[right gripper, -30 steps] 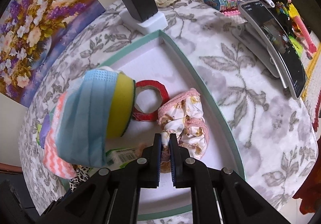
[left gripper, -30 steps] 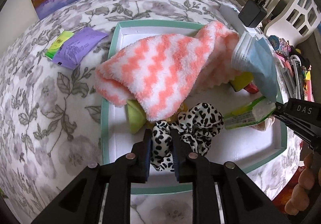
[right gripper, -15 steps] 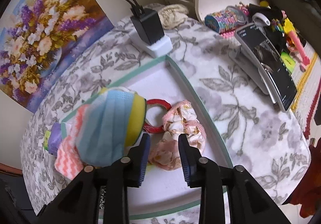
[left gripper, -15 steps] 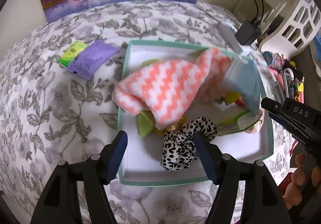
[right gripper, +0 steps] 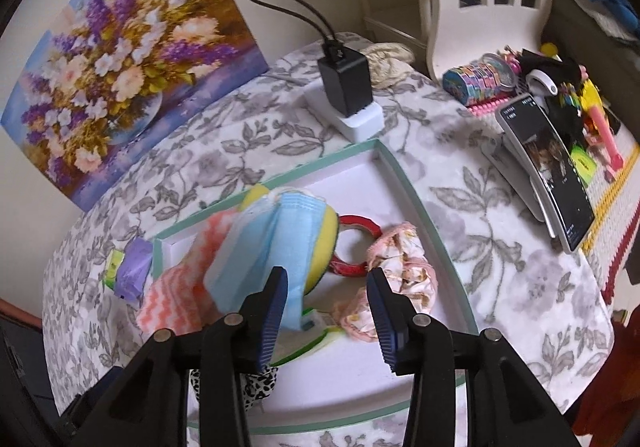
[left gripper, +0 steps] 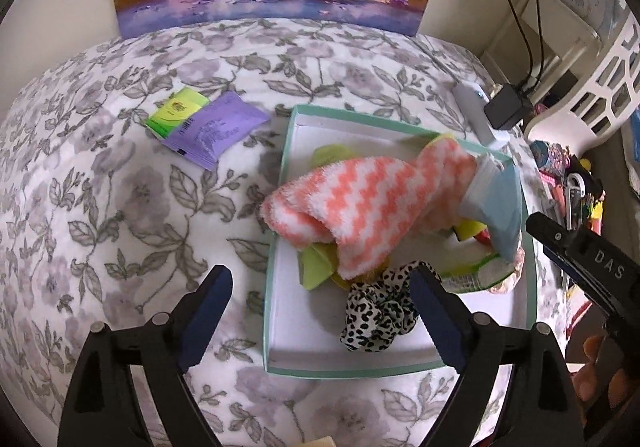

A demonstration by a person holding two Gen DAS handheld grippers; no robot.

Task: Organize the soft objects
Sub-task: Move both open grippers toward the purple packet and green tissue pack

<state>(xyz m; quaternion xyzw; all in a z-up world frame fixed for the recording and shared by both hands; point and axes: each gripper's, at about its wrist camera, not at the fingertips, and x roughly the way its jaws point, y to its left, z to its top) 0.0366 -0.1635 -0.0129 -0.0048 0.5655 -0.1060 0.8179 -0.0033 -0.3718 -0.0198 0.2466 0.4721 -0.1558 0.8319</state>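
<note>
The left gripper (left gripper: 320, 311) hangs above the near edge of the mint-rimmed white tray (left gripper: 276, 247), its jaws spread wide and empty after having just been opening. The leopard-print scrunchie (left gripper: 380, 315) lies on the tray floor below and between the blue pads, nearer the right-hand one and touched by neither. Just beyond it, the coral-and-white zigzag fuzzy sock (left gripper: 360, 207) drapes over a lime-green cloth (left gripper: 314, 267), and a light blue face mask (left gripper: 496, 203) leans at the sock's far end.

The right gripper (right gripper: 327, 307) is also parted, its jaws having just been opening with nothing pinched. The pink floral scrunchie (right gripper: 404, 267) rests in the tray just ahead of the right pad, a loose fold of it lying between the two pads without contact. The face mask sits over a yellow sponge (right gripper: 324, 247) beside the left pad, and a red tape ring (right gripper: 356, 231) lies between sponge and scrunchie.

On the floral cloth outside the tray lie a purple sachet (left gripper: 216, 127) and a green sachet (left gripper: 178, 111).
</note>
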